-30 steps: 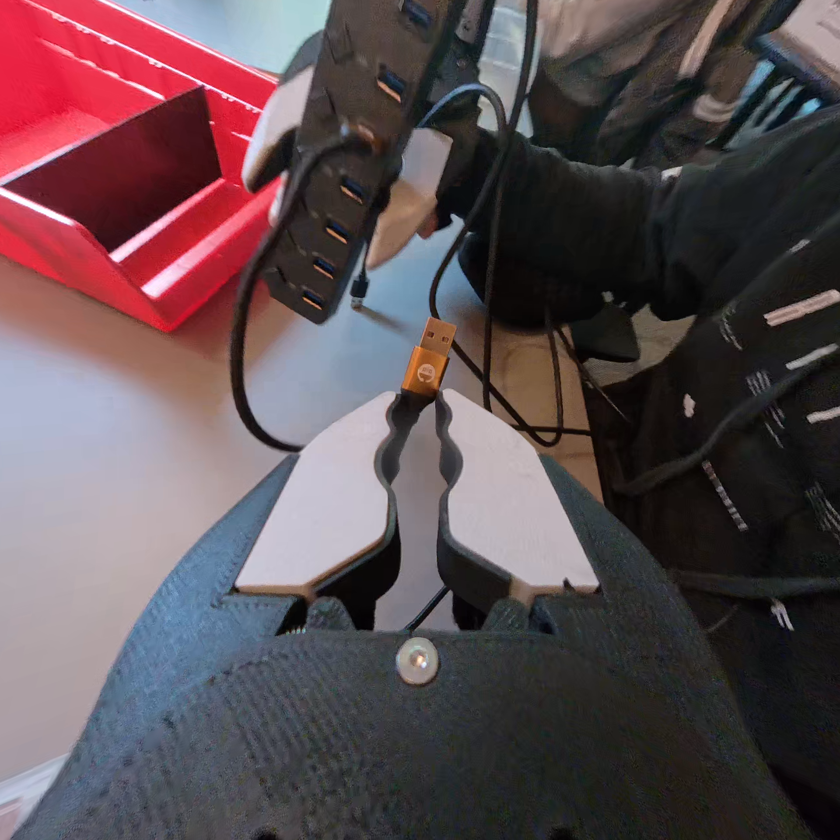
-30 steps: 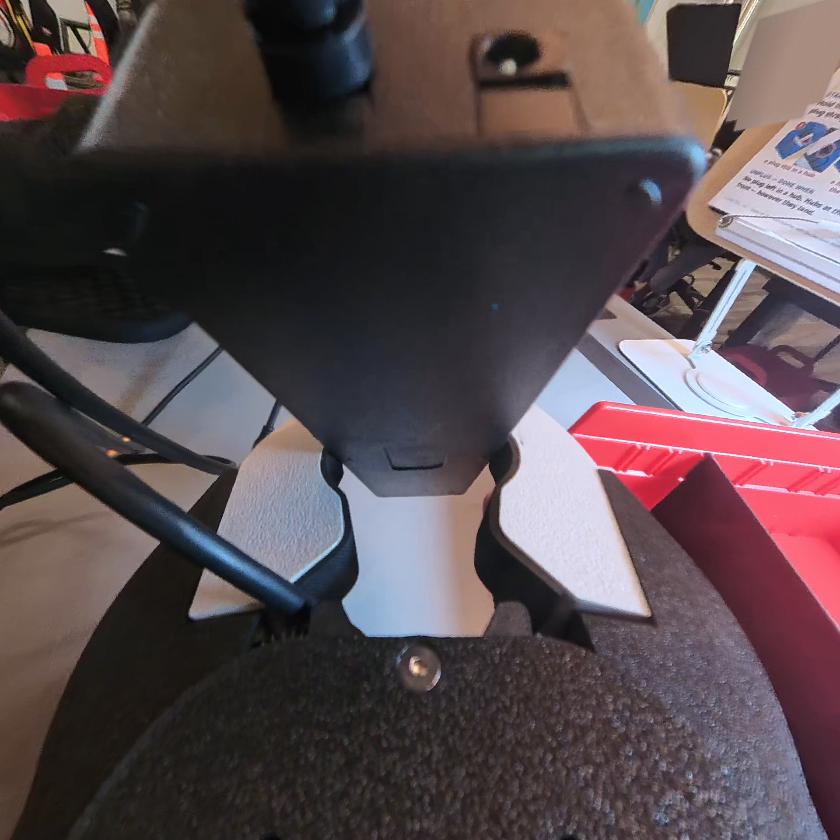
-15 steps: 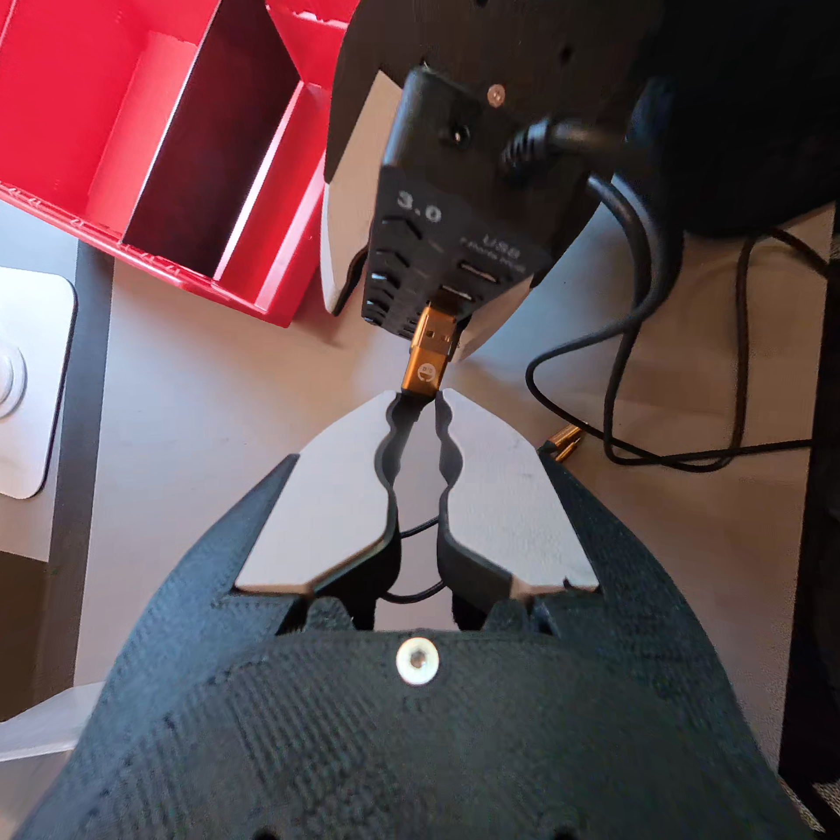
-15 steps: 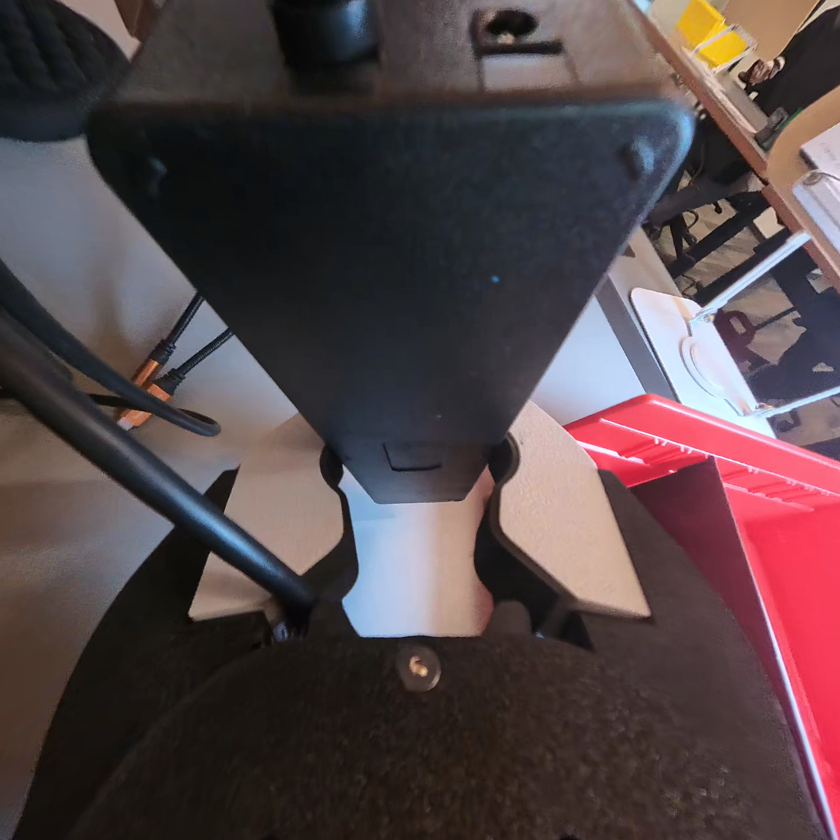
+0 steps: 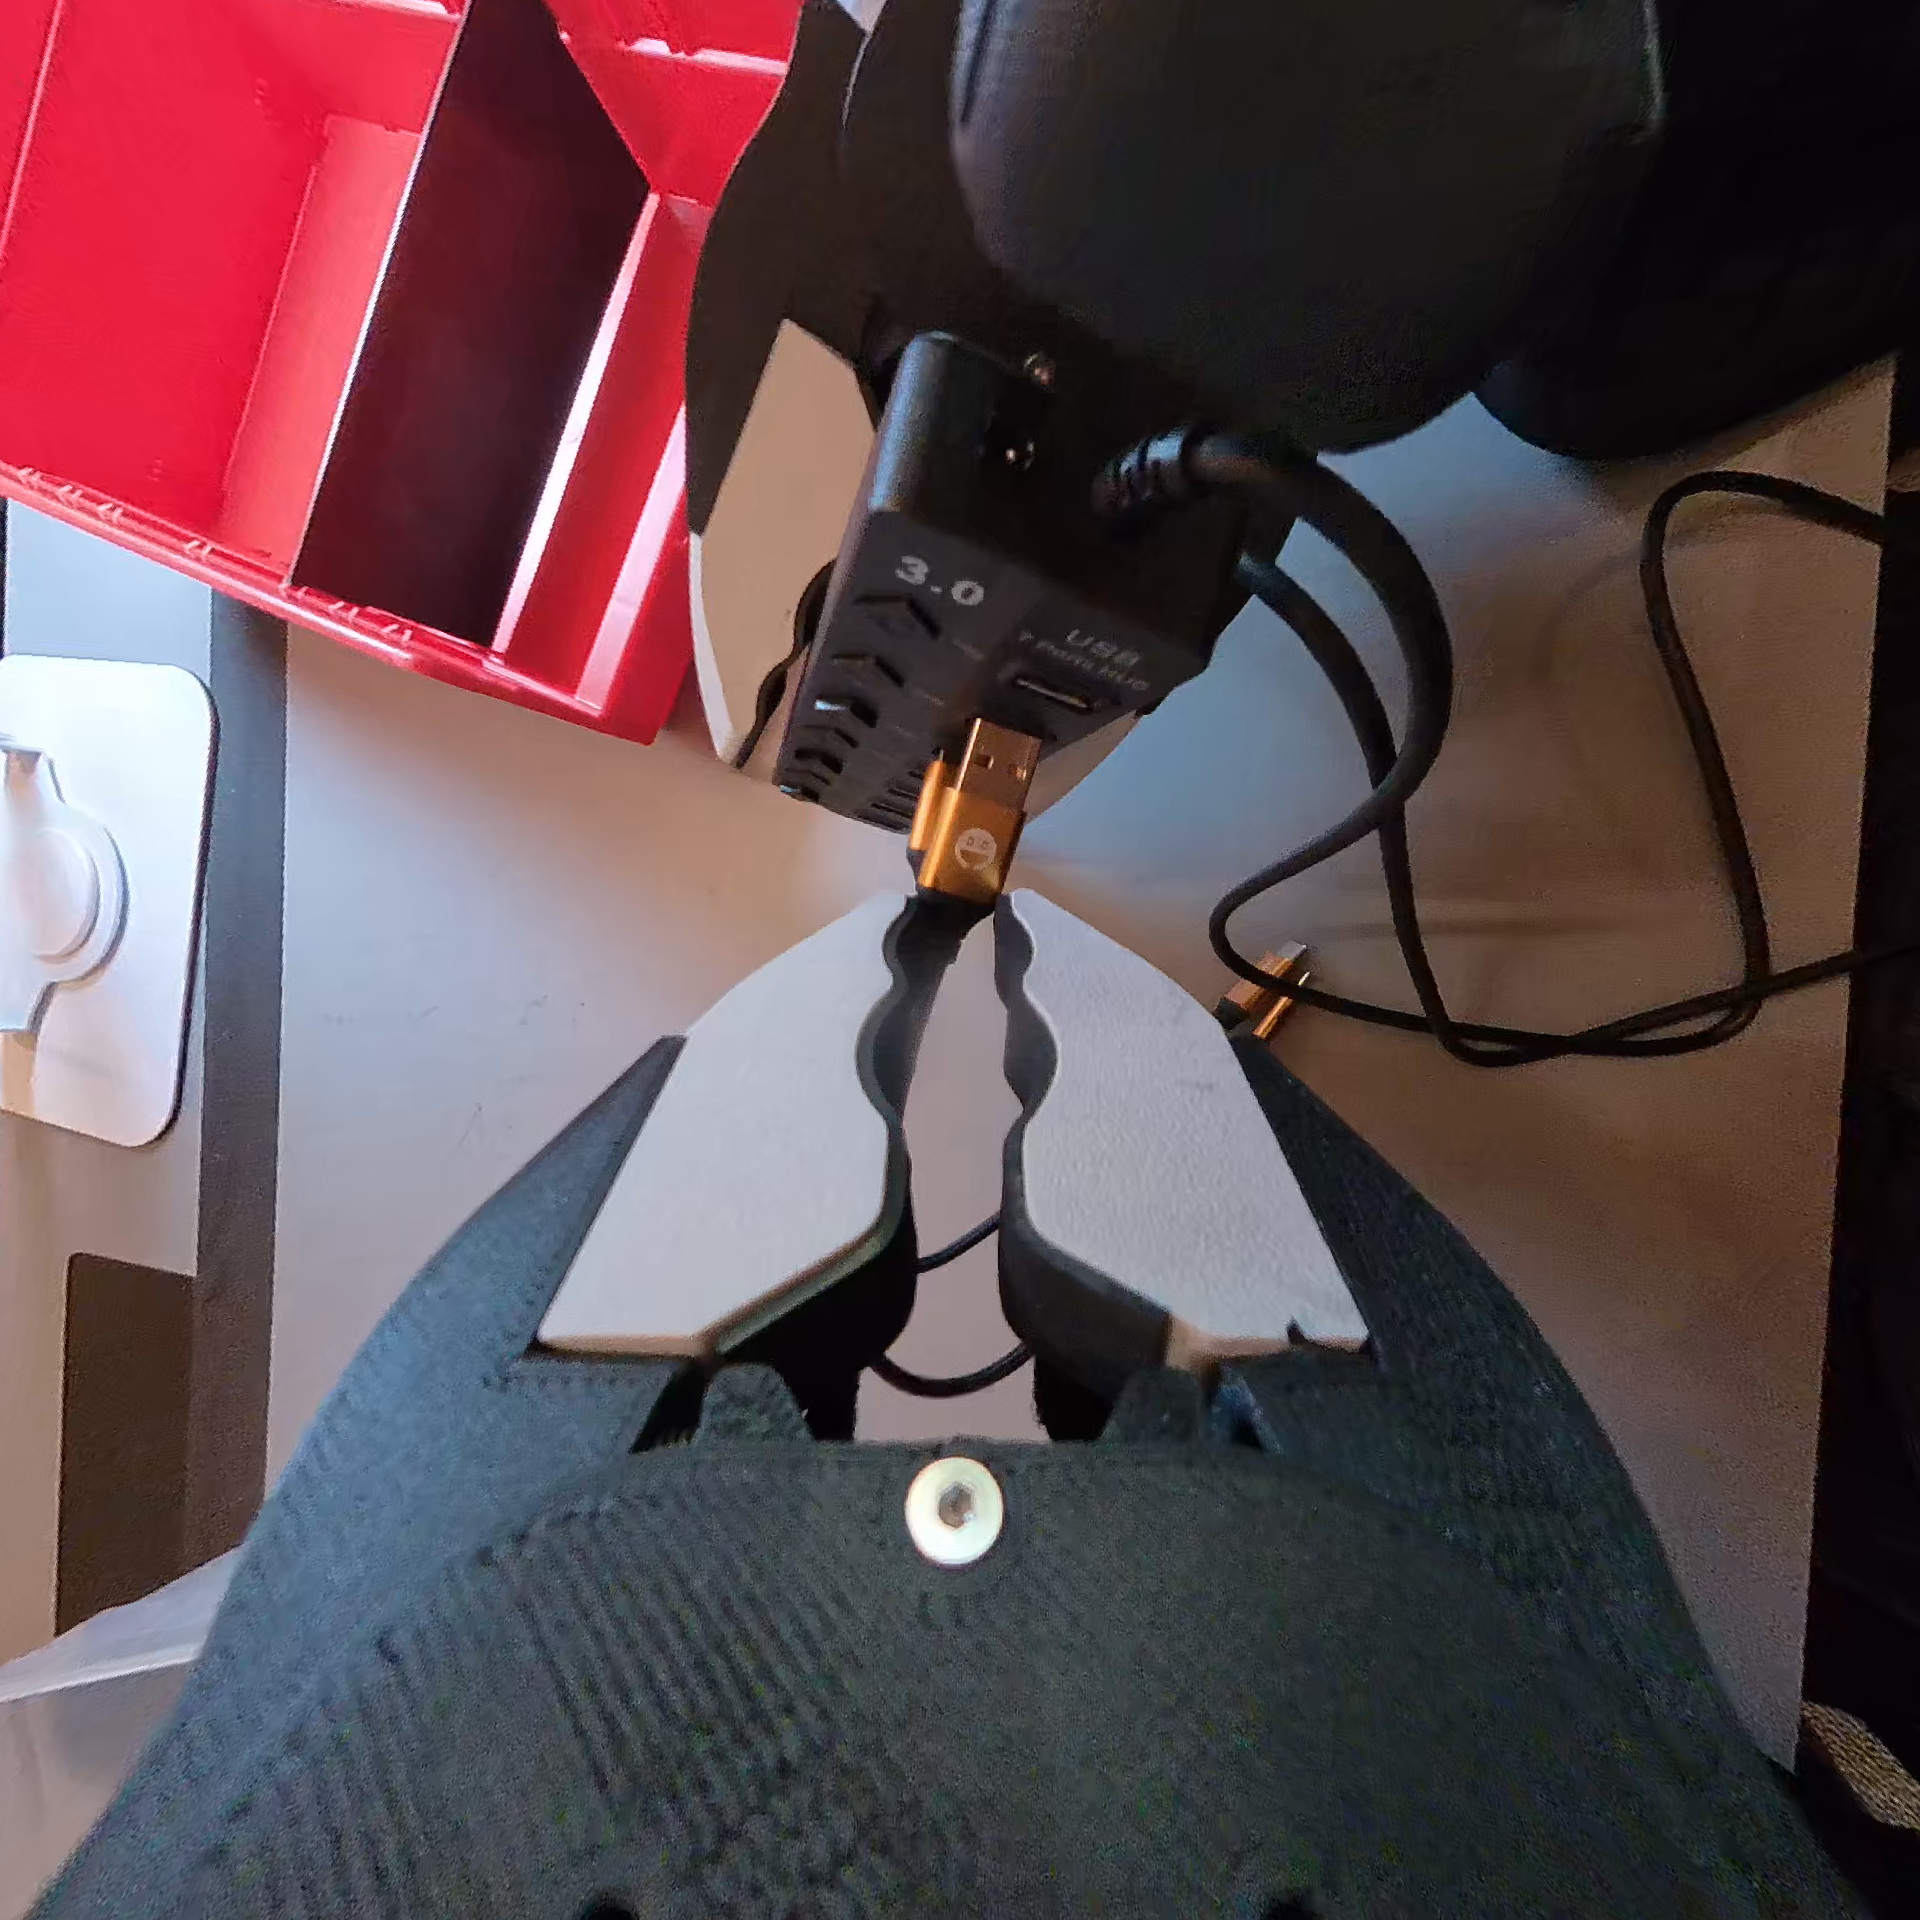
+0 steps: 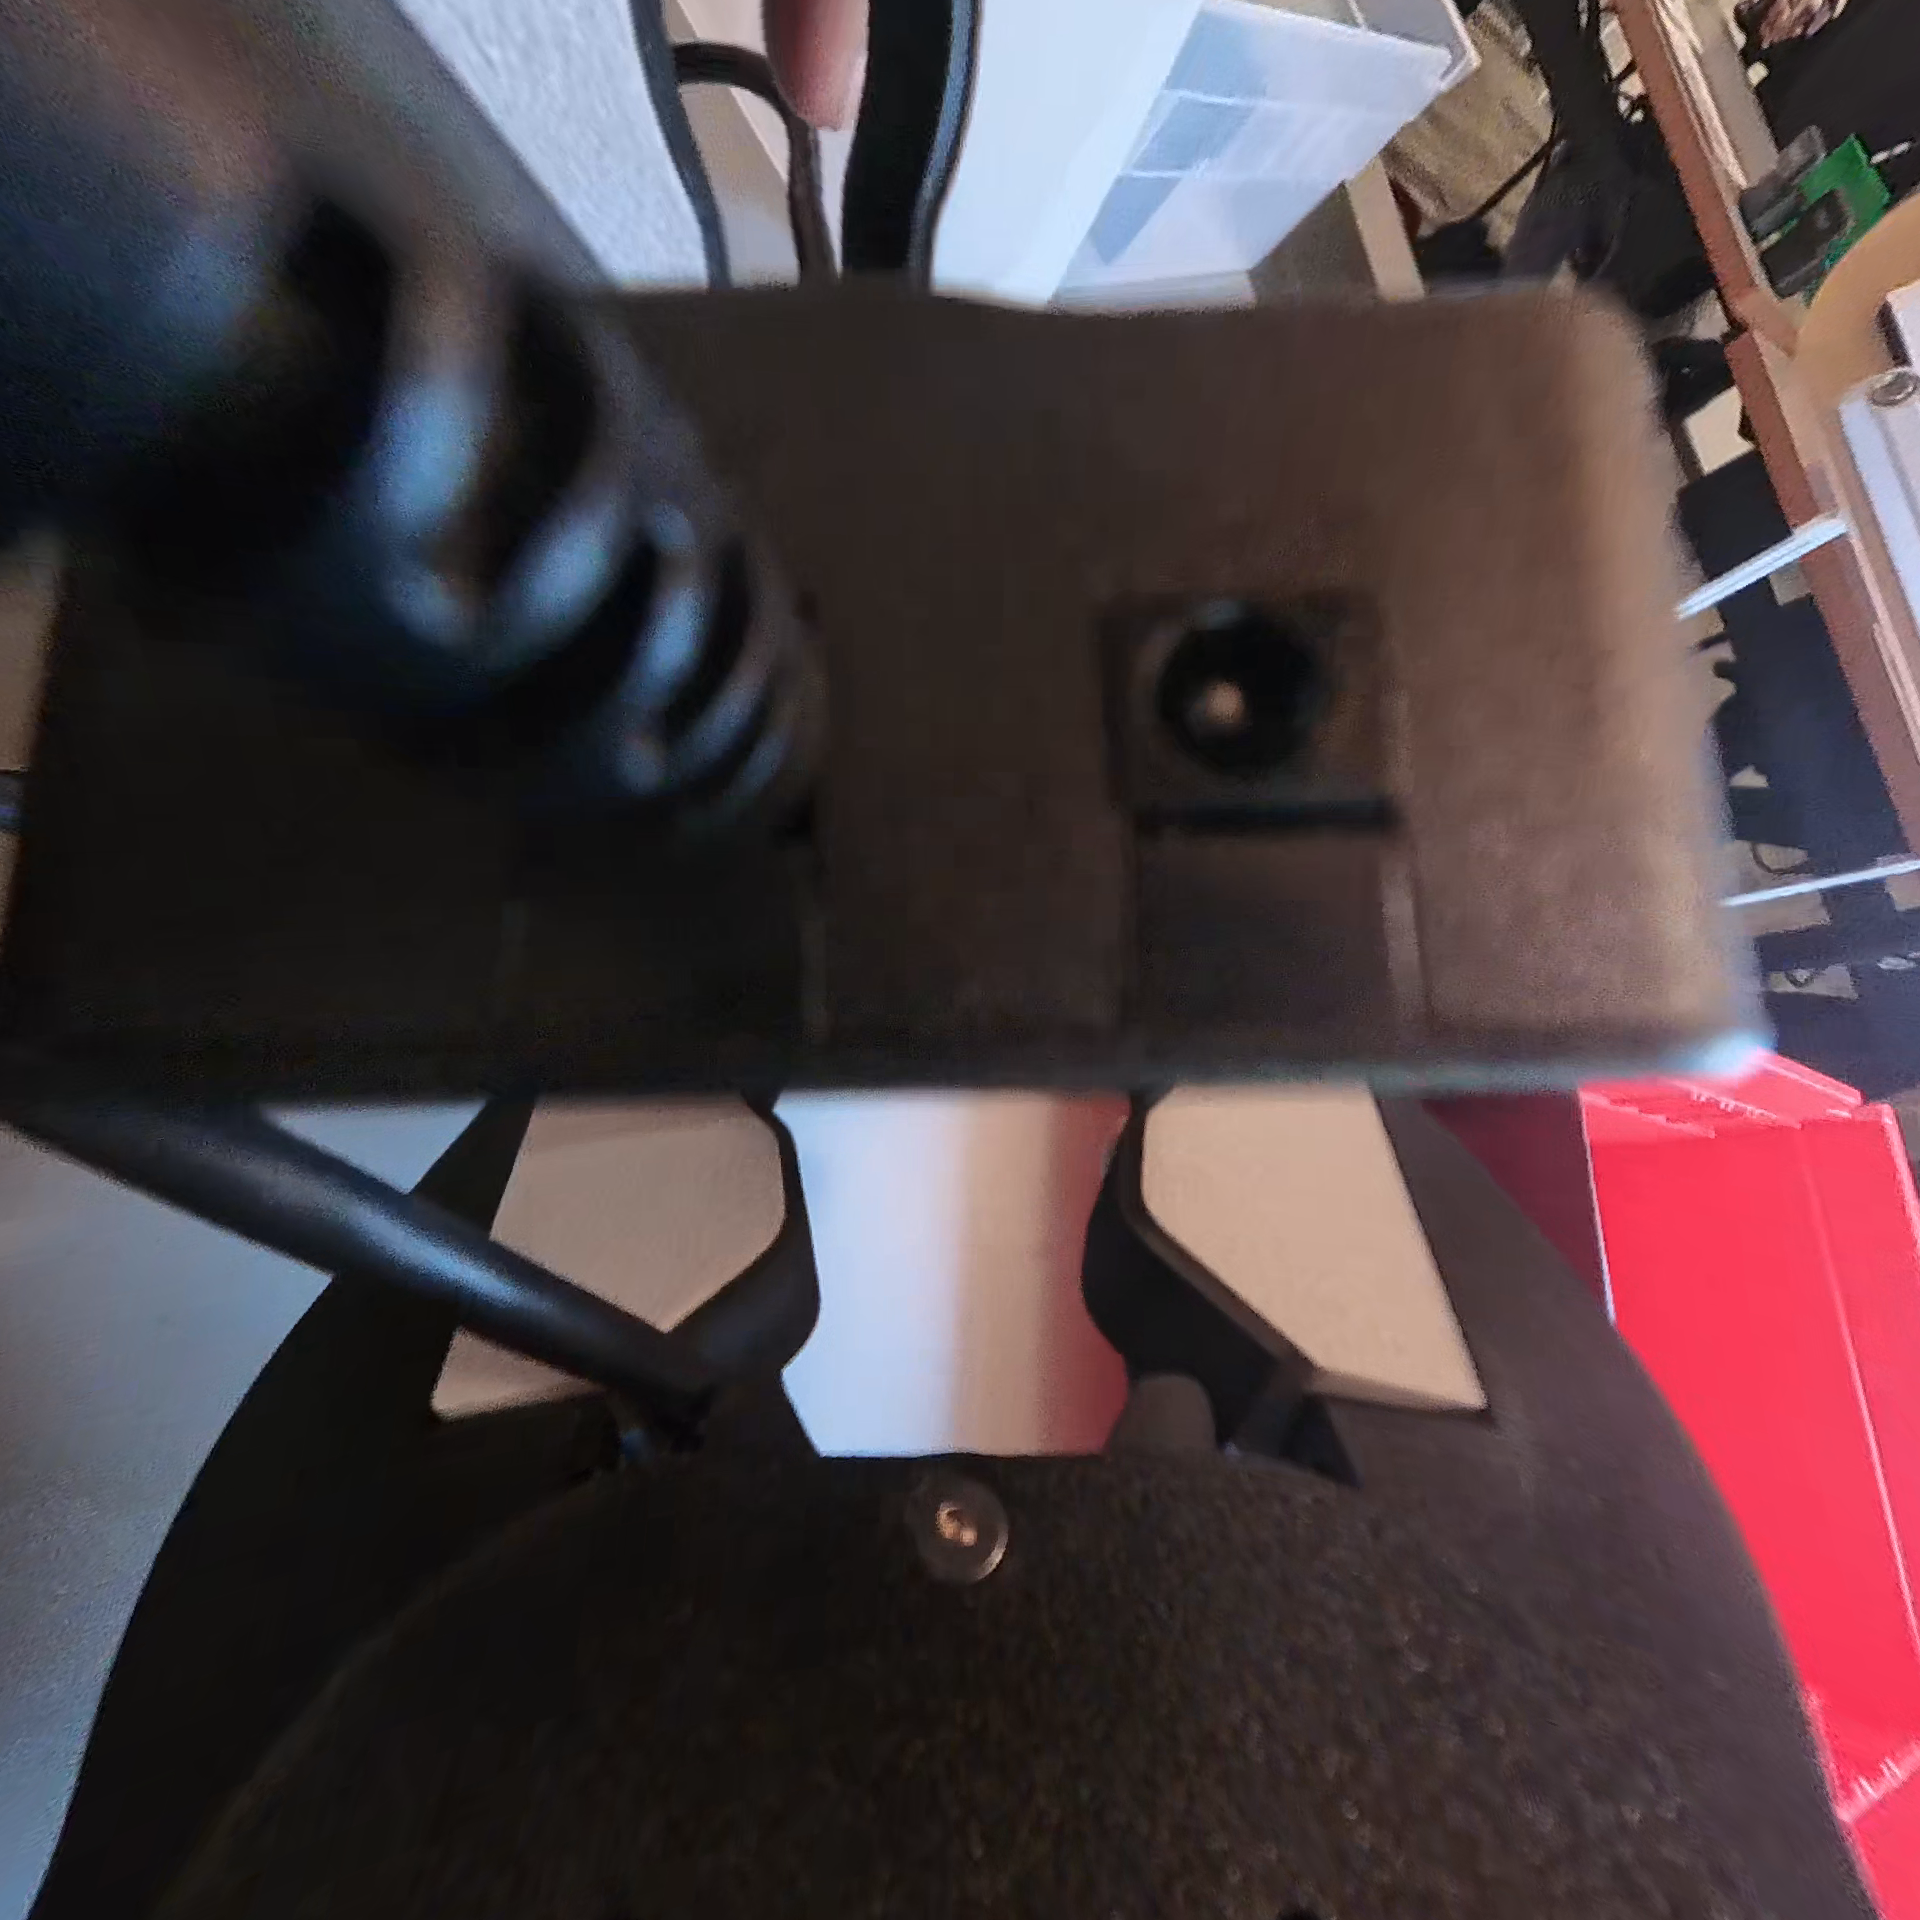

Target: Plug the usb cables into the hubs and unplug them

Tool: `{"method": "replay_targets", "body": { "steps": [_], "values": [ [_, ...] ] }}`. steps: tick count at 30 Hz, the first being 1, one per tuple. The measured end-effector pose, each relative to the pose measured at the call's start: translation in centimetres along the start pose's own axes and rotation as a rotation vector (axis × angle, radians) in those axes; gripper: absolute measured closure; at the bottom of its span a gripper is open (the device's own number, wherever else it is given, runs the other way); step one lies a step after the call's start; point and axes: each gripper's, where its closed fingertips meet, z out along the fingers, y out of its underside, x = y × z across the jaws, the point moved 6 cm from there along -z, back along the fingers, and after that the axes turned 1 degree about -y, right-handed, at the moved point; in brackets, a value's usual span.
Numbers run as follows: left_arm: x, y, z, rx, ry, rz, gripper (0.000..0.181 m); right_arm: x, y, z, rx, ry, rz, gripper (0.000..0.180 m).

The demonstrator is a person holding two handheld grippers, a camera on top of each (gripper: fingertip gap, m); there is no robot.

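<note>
My left gripper point(image 5: 958, 912) is shut on the orange USB plug point(image 5: 964, 831), which sticks out ahead of its tips. The plug's metal tip sits against the port side of the black USB hub point(image 5: 987, 634); most of the metal still shows. The hub hangs above the table, clamped in my right gripper, whose white fingers point(image 5: 727, 623) show on either side of it. In the right wrist view the hub's end face point(image 6: 1039, 883) fills the frame, with its cable boot point(image 6: 540, 592) and round socket point(image 6: 1226, 707). My right gripper point(image 6: 951, 1127) is shut on the hub, its tips hidden.
A red divided bin point(image 5: 312, 312) stands at the far left of the table point(image 5: 468, 935) and shows in the right wrist view point(image 6: 1766, 1351). A second orange plug point(image 5: 1262, 997) and black cable loops point(image 5: 1403, 831) lie to the right. A white base point(image 5: 94, 904) is at the left edge. My hands' fingertips stand some 8 cm from each other.
The hub has swung from side-on to end-on toward the right camera. My left gripper has brought the orange plug from a gap away up against the hub's ports.
</note>
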Motion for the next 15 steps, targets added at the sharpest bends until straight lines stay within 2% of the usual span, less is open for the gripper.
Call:
{"method": "replay_targets", "body": {
  "steps": [5,8,10,15],
  "values": [
    [0.12,-0.08,0.11,-0.015,-0.030,0.016,0.168,-0.02,-0.01,0.25,-0.051,0.012,0.014,0.115],
    [-0.06,0.52,0.73,-0.118,-0.114,0.048,0.168,-0.07,-0.32,0.47,-0.074,0.025,0.016,0.115],
    [0.01,0.71,0.96,-0.135,-0.112,0.051,0.168,-0.15,-0.41,0.55,-0.091,0.029,0.011,0.116],
    [-0.16,0.44,0.29,-0.050,-0.043,0.003,0.169,0.13,-0.54,0.37,-0.075,0.049,0.043,0.115]
  ]
}}
